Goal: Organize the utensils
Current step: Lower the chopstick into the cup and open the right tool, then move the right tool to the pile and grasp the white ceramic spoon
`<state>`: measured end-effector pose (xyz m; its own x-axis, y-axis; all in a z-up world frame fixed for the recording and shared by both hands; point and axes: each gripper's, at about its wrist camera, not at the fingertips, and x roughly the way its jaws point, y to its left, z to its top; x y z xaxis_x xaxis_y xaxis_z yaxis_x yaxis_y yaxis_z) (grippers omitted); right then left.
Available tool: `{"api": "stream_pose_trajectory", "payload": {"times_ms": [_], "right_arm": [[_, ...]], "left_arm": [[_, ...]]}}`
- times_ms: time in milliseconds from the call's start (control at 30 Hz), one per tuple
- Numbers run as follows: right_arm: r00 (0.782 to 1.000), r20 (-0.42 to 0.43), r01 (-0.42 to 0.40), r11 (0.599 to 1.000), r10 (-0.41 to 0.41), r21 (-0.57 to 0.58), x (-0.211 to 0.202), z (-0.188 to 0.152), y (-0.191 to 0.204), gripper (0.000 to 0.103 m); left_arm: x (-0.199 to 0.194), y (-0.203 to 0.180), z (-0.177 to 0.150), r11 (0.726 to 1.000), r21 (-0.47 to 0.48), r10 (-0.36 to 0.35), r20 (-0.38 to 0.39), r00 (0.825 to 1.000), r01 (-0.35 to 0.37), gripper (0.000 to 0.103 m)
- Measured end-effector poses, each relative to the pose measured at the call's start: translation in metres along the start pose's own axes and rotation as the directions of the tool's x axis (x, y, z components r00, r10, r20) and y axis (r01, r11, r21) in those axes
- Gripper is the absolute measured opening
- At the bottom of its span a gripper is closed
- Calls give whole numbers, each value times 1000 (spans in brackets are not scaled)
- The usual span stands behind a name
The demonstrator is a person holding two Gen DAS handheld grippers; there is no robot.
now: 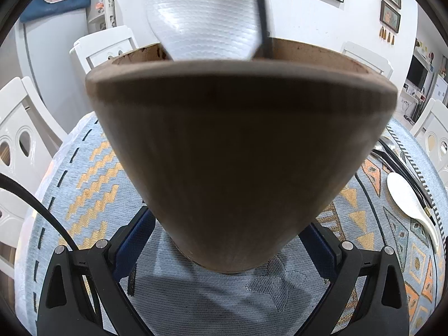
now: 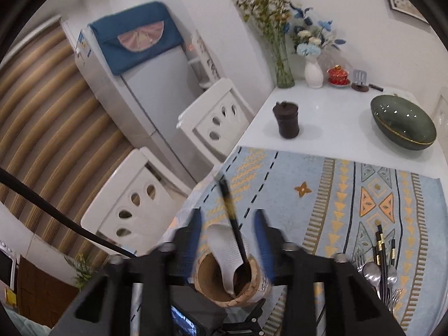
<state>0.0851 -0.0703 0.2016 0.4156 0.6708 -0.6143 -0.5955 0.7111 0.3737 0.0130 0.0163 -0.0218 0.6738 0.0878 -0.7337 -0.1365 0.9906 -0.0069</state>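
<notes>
- Left wrist view, nearest: the left gripper [image 1: 232, 254] stands wide, its blue pads [image 1: 322, 249] set on either side of the base of a brown wooden utensil holder [image 1: 240, 154] that fills the frame; the pads lie close against its sides, yet whether they press on it cannot be told here; the holder stands on a pale blue patterned tablecloth [image 1: 92, 173].
- Out of the holder's mouth rise a white textured rice paddle [image 1: 201, 14] and a thin black chopstick [image 1: 263, 16]; only this view shows the paddle's ribbed face so close.
- To the far right on the cloth lie a second white paddle [image 1: 406, 198] and some dark utensils at the table's edge.
- Right wrist view, nearest: the right gripper [image 2: 228, 229] hangs over the holder, looking down into its open mouth; its jaws are partly open, and the chopstick stands loose between them with its lower end in the holder, touching neither blue finger [image 2: 196, 229].
- Lower right on the cloth: a cluster of spoons, forks and black chopsticks [image 2: 383, 263].
- Farther, seen only from here: a dark lidded jar [image 2: 286, 120], a green oval bowl [image 2: 403, 123], vases of flowers [image 2: 282, 64] and white chairs [image 2: 215, 117].
</notes>
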Motion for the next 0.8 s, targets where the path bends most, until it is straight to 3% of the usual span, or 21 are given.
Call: {"api": "stream_pose_trajectory", "payload": {"times_ms": [200,233,333,400,500,600,667,800], "right_arm": [[994,109,24,998,-30,57,-54,5,-21,41],[990,128,45,997,-53,65,-66,3,-27,41],[970,155,174,980,-187,93,-102,-8,-49,57],[959,134,236,967,-248,100,-115,-18,-62,57],[934,26,352,931,-357,99,-115,-42,-86,58],[886,-187,445,892,-425,81,-83,-77,-118,59],[869,-287,442,893,-403,86,-62,-102,-138,59],[871,-419,365,909,-257,202,-29,-142,-177,51]], "left_arm": [[0,0,0,1000,-1,0,0,1000,0,101],[0,0,0,1000,-2,-2,-1,1000,2,101],[0,1,0,1000,-6,-9,-5,1000,9,101],[1,2,1,1000,-10,-14,-8,1000,14,101],[3,3,2,1000,-16,-23,-17,1000,23,101],[4,2,2,1000,-7,-11,-22,1000,11,101],[7,1,3,1000,-1,-6,-34,999,6,101],[12,-1,6,1000,0,-7,-52,999,7,101]]}}
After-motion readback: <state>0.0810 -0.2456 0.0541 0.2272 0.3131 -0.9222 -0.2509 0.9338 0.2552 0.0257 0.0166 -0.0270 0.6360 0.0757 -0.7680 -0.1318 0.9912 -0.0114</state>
